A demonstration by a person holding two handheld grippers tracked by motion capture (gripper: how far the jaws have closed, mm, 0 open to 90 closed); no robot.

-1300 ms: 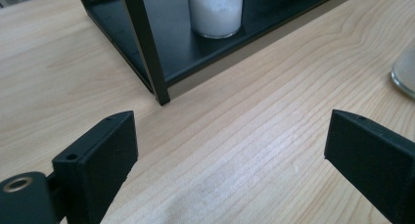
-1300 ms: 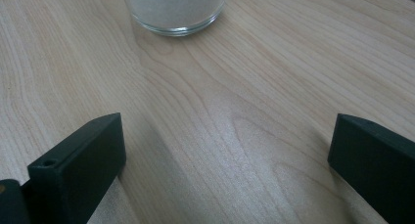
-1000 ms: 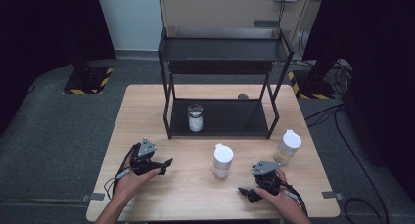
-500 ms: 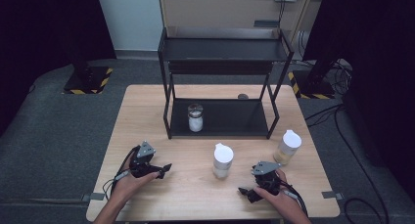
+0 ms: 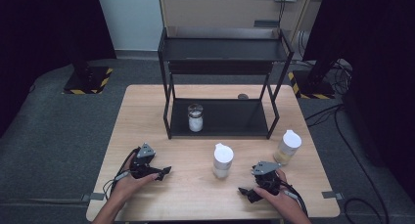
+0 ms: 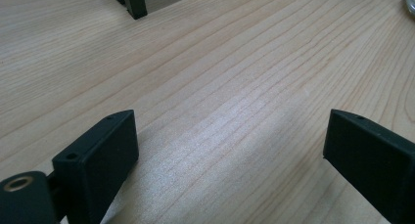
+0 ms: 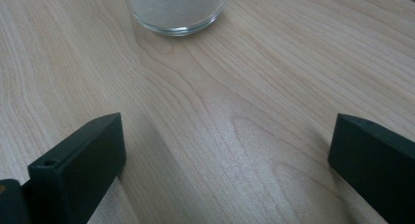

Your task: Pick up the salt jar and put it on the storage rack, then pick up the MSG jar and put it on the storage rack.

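Note:
My left gripper (image 5: 165, 173) lies low over the front left of the wooden table (image 5: 147, 116), jaws pointing right. In the left gripper view its jaws (image 6: 230, 155) stand wide apart with only bare wood between them. My right gripper (image 5: 244, 194) rests near the front right, jaws pointing left, also open (image 7: 227, 155) and holding nothing. A white-lidded jar (image 5: 222, 160) of white powder stands between the two grippers; its glass base (image 7: 173, 9) is just ahead of the right jaws, apart from them.
A black two-tier rack (image 5: 222, 67) stands at the back of the table, its leg (image 6: 134, 1) ahead of the left jaws. On its lower shelf is a small glass jar (image 5: 195, 117). Another white-lidded jar (image 5: 287, 146) with yellowish contents stands at the right.
The left gripper has sunk a little toward the table. The right gripper and the jars have not moved.

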